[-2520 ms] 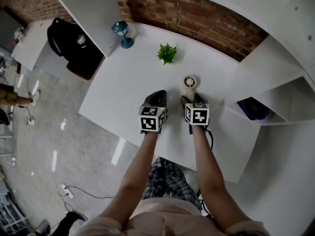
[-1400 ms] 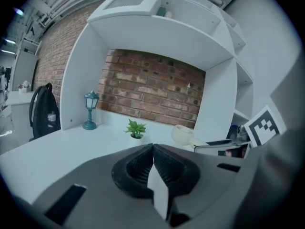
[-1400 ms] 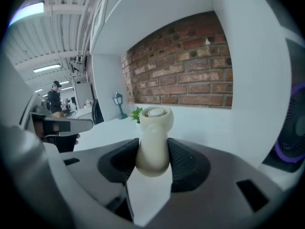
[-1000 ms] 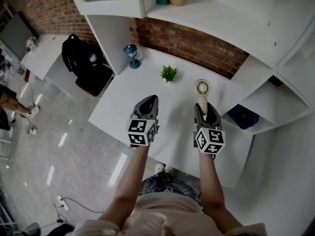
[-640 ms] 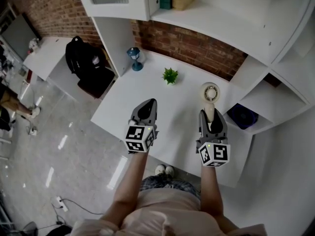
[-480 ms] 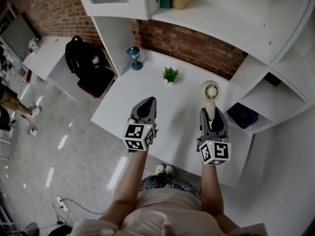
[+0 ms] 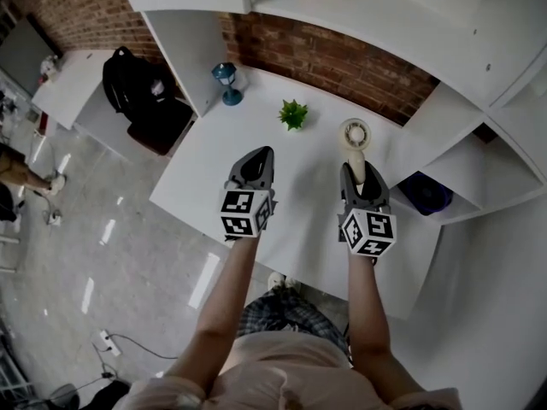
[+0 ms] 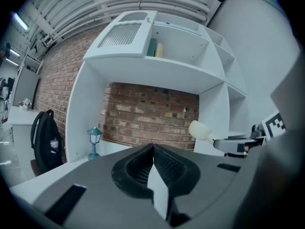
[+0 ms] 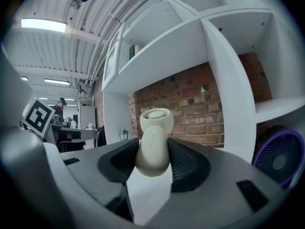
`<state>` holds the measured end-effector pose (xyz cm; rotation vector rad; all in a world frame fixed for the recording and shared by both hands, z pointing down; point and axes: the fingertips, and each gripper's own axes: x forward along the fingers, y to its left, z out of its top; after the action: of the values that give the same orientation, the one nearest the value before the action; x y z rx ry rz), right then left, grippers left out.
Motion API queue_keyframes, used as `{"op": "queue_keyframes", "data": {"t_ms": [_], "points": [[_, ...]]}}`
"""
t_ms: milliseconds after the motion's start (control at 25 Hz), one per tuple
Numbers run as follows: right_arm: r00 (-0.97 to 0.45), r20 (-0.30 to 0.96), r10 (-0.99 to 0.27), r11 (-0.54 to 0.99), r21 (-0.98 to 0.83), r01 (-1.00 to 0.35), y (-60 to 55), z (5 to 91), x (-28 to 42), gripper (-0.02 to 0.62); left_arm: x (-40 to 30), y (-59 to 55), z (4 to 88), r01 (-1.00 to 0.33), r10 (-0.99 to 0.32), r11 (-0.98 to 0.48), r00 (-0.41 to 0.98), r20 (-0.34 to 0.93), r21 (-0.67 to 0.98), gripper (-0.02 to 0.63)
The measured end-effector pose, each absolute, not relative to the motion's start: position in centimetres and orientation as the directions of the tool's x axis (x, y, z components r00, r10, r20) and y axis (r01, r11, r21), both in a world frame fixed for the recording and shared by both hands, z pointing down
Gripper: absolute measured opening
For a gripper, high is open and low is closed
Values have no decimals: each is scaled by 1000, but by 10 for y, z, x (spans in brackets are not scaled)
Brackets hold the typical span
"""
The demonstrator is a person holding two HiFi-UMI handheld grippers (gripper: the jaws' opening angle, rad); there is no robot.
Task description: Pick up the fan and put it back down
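The right tool (image 9: pixel 153 150) was clamped on the stem of the cream fan (image 9: pixel 153 123). Its pads pressed both sides low down, so the round head stood upright above the jaws, likely to keep it steady for setting back on its base. The fan seemed held just clear of the white bench (image 7: pixel 205 165), though its foot could not be seen. Left of the fan, the left tool (image 8: pixel 153 162) hovered with its jaws together and empty, apparently kept aside as unneeded. Farther left of the fan stood a small green plant (image 7: pixel 293 114) and, beyond it, a blue lantern (image 7: pixel 226 71).
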<state>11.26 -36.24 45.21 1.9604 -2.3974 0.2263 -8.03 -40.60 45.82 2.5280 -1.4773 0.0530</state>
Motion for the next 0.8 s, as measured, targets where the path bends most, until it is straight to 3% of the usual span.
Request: {"op": "queue_keyframes", "data": {"t_ms": [800], "points": [[-196,537,-821,118,-176,-977,-431,647,117,204,-28,-455,623,-867,-770,-434,498,399,245,28]]}}
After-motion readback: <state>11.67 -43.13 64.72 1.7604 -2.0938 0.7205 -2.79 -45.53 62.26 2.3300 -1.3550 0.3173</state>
